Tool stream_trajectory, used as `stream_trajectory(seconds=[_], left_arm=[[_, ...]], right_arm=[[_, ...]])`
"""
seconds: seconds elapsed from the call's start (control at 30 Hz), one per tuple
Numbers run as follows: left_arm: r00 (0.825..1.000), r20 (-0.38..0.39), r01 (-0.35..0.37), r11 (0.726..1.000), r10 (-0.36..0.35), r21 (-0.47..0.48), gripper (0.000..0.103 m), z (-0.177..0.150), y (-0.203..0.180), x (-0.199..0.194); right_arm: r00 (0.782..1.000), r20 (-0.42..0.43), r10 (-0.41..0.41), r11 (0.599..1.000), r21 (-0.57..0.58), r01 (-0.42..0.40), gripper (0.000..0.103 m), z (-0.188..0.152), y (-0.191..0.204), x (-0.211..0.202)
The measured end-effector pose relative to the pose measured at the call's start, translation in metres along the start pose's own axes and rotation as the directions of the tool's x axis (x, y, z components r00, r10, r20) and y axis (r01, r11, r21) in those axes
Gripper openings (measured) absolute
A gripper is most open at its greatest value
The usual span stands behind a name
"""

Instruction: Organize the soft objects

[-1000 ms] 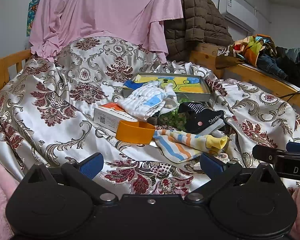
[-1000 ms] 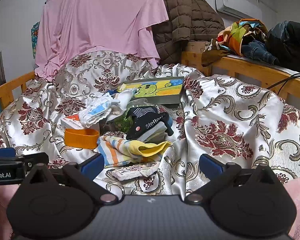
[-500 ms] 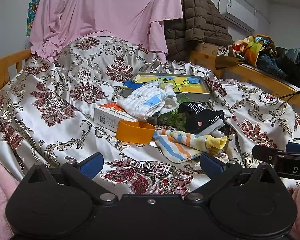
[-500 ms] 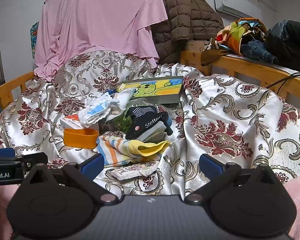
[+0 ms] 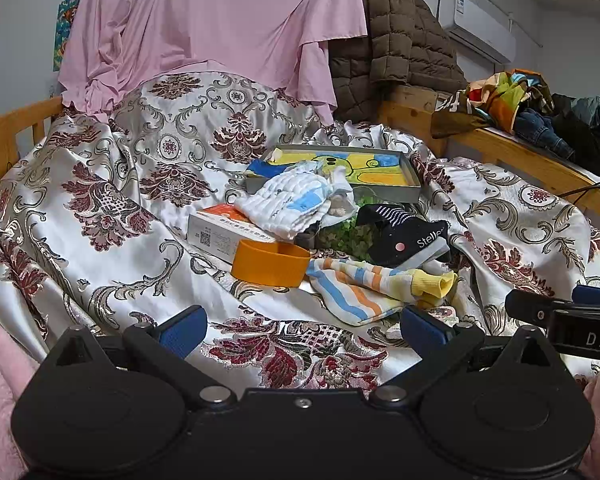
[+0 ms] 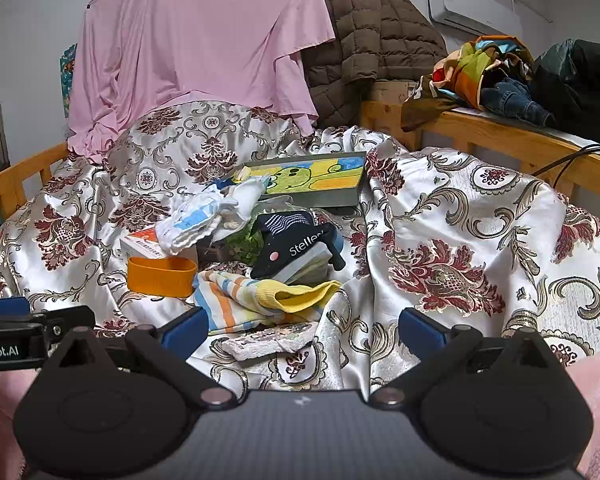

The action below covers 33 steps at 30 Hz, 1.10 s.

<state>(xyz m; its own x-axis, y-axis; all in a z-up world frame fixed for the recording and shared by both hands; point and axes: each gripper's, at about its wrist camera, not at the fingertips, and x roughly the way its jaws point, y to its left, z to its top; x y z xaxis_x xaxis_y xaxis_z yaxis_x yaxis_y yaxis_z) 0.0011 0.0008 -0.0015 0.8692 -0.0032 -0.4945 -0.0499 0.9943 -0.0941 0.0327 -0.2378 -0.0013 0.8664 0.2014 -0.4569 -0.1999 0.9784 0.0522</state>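
Overhead, pink sheet [image 5: 204, 24]; damask bedspread [image 5: 112, 184].

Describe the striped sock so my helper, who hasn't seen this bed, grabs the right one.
On the floral satin bedspread, find the small pile below the picture frame. The striped sock lies at the pile's near edge, right of the orange band. Unlike the black sock behind it, it is pale with blue and orange stripes and a yellow cuff.

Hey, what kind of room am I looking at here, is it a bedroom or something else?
Most likely a bedroom. The clutter lies on a floral satin bedspread inside a wooden bed frame, a brown puffer jacket hangs behind, and an air conditioner is mounted on the wall.
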Motion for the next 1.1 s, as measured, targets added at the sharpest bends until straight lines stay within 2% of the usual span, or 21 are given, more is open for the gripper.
stream_trajectory(seconds=[1.1], left_arm=[[1.000, -0.005, 0.005, 1.000, -0.005, -0.001, 0.102, 0.0008, -0.0019, 0.0005]], right_arm=[[1.000, -0.013, 0.007, 1.000, 0.018, -0.007, 0.103, 0.0008, -0.0028, 0.0005]])
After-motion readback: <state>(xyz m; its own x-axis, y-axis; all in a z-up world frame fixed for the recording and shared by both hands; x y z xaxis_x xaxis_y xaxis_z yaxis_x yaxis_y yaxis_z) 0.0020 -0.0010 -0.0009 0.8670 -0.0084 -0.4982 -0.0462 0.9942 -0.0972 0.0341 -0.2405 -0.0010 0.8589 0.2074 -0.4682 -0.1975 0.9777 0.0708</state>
